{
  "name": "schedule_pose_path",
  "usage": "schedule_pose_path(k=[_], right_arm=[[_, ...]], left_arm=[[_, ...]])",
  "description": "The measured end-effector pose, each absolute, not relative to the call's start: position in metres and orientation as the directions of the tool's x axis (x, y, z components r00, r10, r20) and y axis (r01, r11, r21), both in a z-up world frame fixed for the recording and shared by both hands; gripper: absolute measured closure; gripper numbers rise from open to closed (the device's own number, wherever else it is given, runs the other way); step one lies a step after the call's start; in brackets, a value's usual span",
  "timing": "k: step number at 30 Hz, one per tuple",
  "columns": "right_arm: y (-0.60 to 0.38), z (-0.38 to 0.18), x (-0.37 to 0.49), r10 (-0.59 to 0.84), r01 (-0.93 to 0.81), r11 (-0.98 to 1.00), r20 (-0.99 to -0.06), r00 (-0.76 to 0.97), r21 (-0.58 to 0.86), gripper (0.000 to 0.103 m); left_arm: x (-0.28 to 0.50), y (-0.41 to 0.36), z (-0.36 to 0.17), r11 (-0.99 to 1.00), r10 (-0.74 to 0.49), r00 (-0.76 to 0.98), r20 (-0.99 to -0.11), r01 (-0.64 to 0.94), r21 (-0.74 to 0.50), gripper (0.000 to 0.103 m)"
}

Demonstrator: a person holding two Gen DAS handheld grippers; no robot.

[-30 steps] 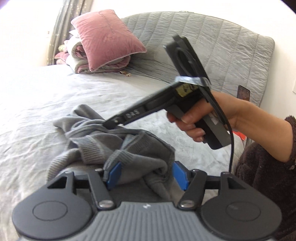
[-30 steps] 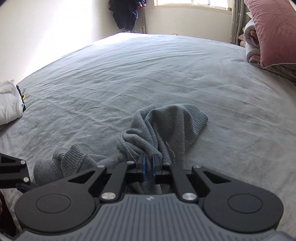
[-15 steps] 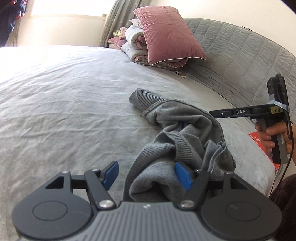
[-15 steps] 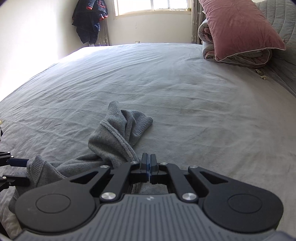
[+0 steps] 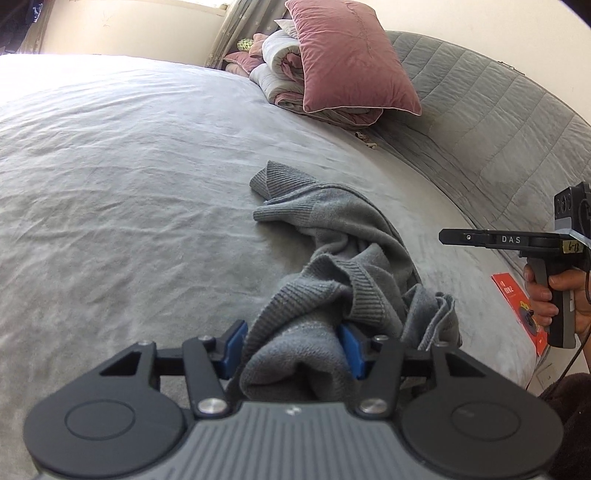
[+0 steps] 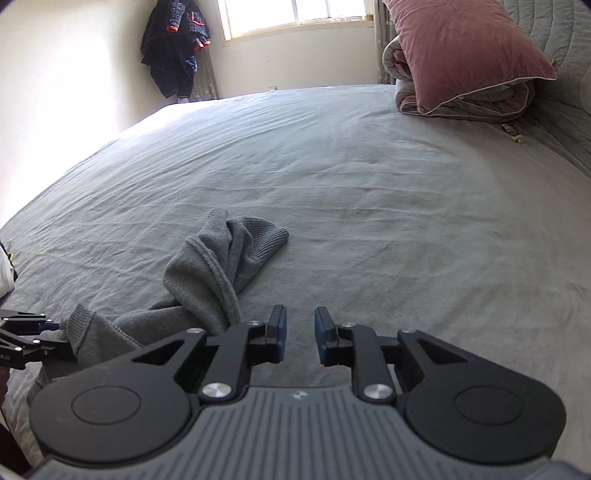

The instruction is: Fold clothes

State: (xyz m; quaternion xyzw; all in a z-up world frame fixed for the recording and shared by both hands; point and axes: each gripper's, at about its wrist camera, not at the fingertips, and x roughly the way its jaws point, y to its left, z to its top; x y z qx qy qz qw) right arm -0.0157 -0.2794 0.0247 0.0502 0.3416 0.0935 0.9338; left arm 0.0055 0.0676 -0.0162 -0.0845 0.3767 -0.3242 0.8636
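we see the grey sweater (image 5: 343,258) lying crumpled on the grey bed (image 5: 129,192), bunched into a long rumpled heap near the front edge, so we cannot tell sleeves from body or which part is the hem. one ribbed end points up the bed toward the headboard (image 5: 498,122); the other end runs down into our left claw (image 5: 293,345). its jaws have just been closing, and a thick wad of knit fills the gap between the blue pads (image 5: 234,341). the right pad is half buried in cloth, so we can only just make out that both press on the wad. the underside of that fold is hidden behind the claw body.

our right claw (image 6: 299,334) has just been opening; its jaws stand apart with only bare sheet showing between them, and the sweater lies just to its left, not touching the pads. in the left view this claw appears side-on at the right edge, with the hand (image 5: 550,295) that holds it cut off by the frame.

at the head of the bed a pink pillow (image 5: 347,59) leans on a rolled quilt (image 5: 280,70), which it partly covers. a red card (image 5: 511,295) pokes out past the bed edge, its print too small to read. dark clothes (image 6: 173,48) hang in the far corner by the window (image 6: 291,14), which is washed out with glare.
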Motion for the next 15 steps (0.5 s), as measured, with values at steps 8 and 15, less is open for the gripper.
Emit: schedule_pose_path(k=[8, 15], right_arm=[[-0.241, 0.018, -0.038, 0.507, -0.485, 0.844, -0.632, 0.586, 0.228, 0.042], [-0.208, -0.012, -0.044, 0.503, -0.563, 0.806, -0.714, 0.488, 0.183, 0.047]], left_arm=[[0.008, 0.076, -0.023, 0.766, -0.64, 0.488, -0.594, 0.468, -0.44, 0.056], [0.006, 0.076, -0.019, 0.755, -0.654, 0.498, -0.57, 0.474, -0.453, 0.081]])
